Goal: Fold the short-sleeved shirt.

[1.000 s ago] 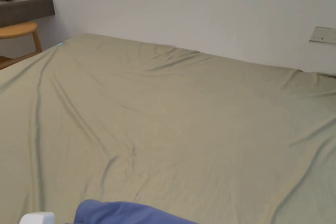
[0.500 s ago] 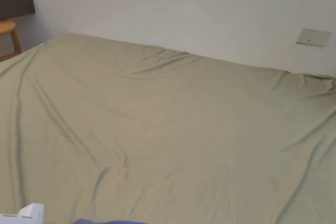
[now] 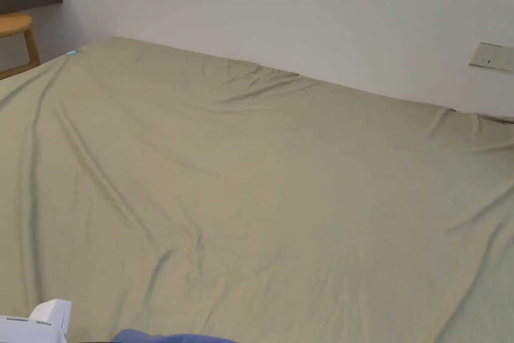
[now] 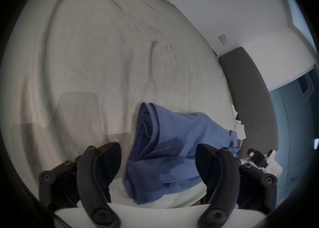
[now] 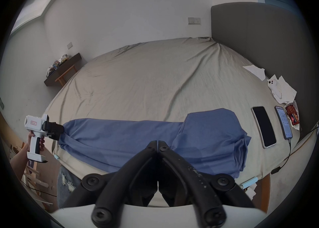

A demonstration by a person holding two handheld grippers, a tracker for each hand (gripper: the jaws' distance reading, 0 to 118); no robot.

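Observation:
A blue short-sleeved shirt [image 5: 138, 138] lies in a long, partly folded strip along the near edge of the bed [image 5: 155, 79]. My left gripper [image 4: 158, 147] is open, its jaws wide apart on either side of the shirt's bunched left end [image 4: 151, 145]. In the right gripper view a hand holds the left gripper [image 5: 57, 130] against that end. My right gripper [image 5: 158, 142] is shut, tips together just above the shirt's middle, with no cloth seen between them. In the head view a sliver of the shirt [image 3: 170, 337] and the left gripper's white body [image 3: 35, 321] sit at the bottom edge.
Two phones [image 5: 264, 126] [image 5: 284, 123], one on a cable, lie right of the shirt, with white papers [image 5: 276, 86] and a snack packet [image 5: 291, 114] by the grey headboard [image 5: 259, 38]. A dark shelf and wooden stool [image 3: 15, 25] stand far left. The olive sheet [image 3: 276, 183] stretches wide beyond.
The head camera has tilted and panned, so less of the blue shirt shows at the bottom than a second ago. The left gripper's white body stays at the lower left.

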